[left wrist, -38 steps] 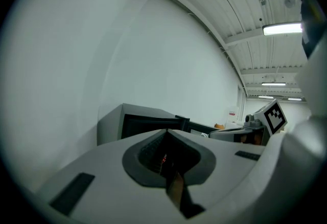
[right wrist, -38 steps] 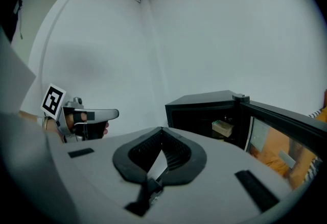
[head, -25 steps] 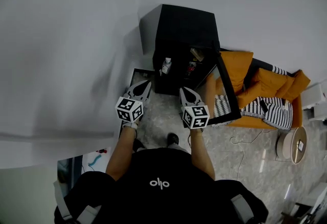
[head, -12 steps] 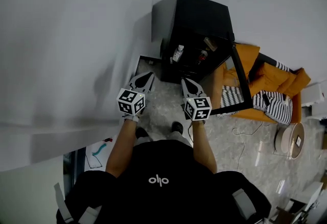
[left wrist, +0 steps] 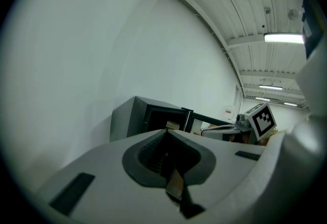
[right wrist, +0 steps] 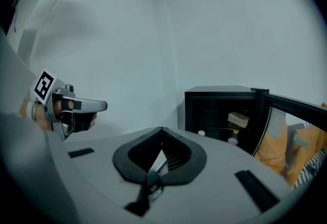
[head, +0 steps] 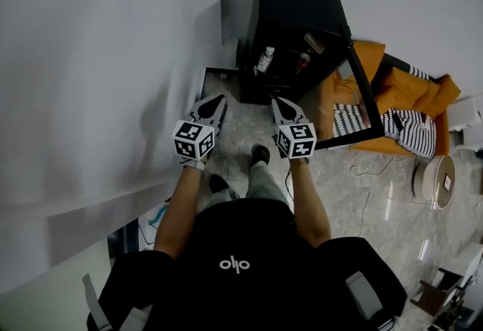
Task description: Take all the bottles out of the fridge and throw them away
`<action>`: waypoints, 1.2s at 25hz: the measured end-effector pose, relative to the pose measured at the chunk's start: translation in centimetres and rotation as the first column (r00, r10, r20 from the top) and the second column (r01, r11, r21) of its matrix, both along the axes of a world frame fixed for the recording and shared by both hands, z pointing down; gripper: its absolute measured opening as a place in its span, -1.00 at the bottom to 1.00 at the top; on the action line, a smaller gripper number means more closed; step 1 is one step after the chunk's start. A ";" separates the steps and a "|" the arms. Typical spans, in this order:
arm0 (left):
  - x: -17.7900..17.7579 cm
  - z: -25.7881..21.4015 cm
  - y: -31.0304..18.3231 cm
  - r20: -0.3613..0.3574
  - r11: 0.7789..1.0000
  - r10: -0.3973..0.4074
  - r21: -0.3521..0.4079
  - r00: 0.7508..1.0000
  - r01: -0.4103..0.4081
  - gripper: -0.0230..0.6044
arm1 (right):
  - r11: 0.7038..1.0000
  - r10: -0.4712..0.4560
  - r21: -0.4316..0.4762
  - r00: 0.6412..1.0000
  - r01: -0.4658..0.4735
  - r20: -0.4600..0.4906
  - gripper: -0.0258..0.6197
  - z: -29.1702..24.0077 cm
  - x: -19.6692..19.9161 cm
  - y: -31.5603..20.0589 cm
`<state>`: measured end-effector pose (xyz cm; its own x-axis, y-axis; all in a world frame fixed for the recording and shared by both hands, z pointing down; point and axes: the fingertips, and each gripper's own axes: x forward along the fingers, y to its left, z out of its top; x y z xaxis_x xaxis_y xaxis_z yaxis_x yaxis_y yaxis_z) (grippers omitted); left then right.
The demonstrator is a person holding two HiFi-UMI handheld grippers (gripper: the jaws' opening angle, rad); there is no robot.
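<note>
A black mini fridge [head: 290, 16] stands against the wall with its glass door [head: 361, 99] swung open to the right. On its shelf I see a white-capped bottle [head: 265, 59], a second bottle [head: 303, 62] and a small box [head: 315, 43]. The right gripper view shows the fridge [right wrist: 222, 98], a white-capped bottle [right wrist: 201, 133], a yellow-capped bottle [right wrist: 233, 138] and the box [right wrist: 238, 118]. My left gripper [head: 219, 99] and right gripper [head: 278, 102] hang side by side short of the fridge, both shut and empty. Their tips [left wrist: 166, 130] [right wrist: 161, 128] meet.
An orange sofa [head: 400, 99] with striped cushions sits right of the fridge door. A dark-edged rectangular thing [head: 205, 81] lies on the floor left of the fridge. A cable [head: 362, 201] and a round white object [head: 434, 186] lie at right. A white wall runs along the left.
In the head view the fridge has shifted up and to the right. Both grippers stay shut and level in front of the body; the feet have moved.
</note>
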<state>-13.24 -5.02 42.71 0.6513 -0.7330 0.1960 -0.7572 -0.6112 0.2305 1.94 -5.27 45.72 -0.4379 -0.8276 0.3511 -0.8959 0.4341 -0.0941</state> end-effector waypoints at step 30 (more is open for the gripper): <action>13.8 16.8 -20.1 0.076 0.998 0.055 -0.011 0.996 -0.055 -0.92 | 0.991 -0.125 -0.061 0.991 0.122 -0.051 -0.15 24.0 7.8 -25.0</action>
